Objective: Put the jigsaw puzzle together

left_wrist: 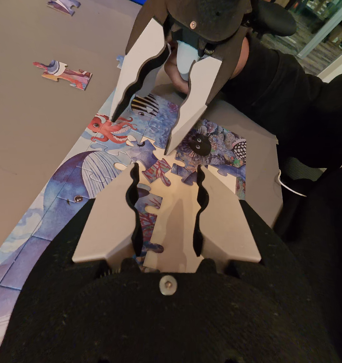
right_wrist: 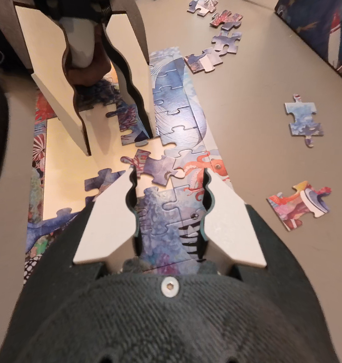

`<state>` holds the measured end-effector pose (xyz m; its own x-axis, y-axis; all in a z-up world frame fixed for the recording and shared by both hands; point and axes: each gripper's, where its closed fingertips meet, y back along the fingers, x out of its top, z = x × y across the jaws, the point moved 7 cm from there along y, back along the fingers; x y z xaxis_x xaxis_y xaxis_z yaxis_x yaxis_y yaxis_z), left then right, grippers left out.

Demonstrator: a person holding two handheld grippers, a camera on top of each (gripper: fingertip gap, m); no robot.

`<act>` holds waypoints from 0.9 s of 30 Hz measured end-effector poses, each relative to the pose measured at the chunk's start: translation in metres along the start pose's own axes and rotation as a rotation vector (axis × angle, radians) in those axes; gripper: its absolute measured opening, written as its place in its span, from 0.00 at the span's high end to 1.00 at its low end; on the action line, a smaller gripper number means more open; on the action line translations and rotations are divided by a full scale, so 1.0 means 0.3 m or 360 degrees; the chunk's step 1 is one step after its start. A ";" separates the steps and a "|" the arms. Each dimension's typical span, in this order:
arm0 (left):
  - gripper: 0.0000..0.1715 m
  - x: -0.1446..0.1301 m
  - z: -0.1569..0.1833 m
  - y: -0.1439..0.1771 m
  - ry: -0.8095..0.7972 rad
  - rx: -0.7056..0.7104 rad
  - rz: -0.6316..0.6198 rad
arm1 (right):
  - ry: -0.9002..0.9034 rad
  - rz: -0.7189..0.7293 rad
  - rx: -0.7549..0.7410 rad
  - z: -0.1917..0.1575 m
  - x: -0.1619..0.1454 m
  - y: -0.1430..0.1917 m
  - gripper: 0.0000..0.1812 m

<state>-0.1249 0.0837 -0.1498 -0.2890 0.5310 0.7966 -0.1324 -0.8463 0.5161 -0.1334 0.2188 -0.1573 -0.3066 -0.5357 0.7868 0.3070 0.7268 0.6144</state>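
- Partly assembled cardboard jigsaw puzzle [left_wrist: 99,172] with undersea artwork (blue whale, red octopus, striped fish, black sea urchin), flat on grey desk [left_wrist: 38,117], along its near edge.
- Bare cream gap [right_wrist: 68,157] in puzzle's middle, unfilled.
- Loose purple-blue puzzle piece with red coral print [right_wrist: 156,167] lying in that gap, skewed, one tab touching the octopus section, not seated.
- Left tongs [left_wrist: 166,167], white fingers with black wavy pads, spread wide, holding nothing; poised over gap, tips just short of the loose piece.
- Right tongs [right_wrist: 170,170] spread wide too, empty; in left wrist view one fingertip down on the octopus tile, the other close to the puzzle by the urchin; contact there unclear.
- Unplaced pieces scattered on desk: orange-pink-purple piece [right_wrist: 299,204], pale blue piece [right_wrist: 303,121], cluster of purplish pieces [right_wrist: 215,49] farther off.
- Dark illustrated puzzle box [right_wrist: 323,29] at desk's far corner.
- Person's black sleeve [left_wrist: 274,82] behind right tongs.
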 end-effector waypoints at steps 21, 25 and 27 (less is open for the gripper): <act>0.67 0.000 -0.004 -0.001 0.0028 -0.0020 -0.0007 | 0.0167 -0.0115 -0.0043 -0.015 -0.023 -0.005 0.82; 0.67 -0.001 -0.004 0.000 0.0025 -0.0020 -0.0005 | 0.0168 -0.0118 -0.0044 -0.015 -0.023 -0.001 0.82; 0.67 -0.001 -0.005 0.003 0.0017 -0.0017 -0.0008 | 0.0171 -0.0119 -0.0046 -0.015 -0.023 -0.001 0.82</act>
<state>-0.1262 0.0828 -0.1503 -0.2984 0.5349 0.7904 -0.1443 -0.8439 0.5167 -0.1273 0.2203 -0.1627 -0.2315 -0.6320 0.7396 0.3134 0.6713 0.6716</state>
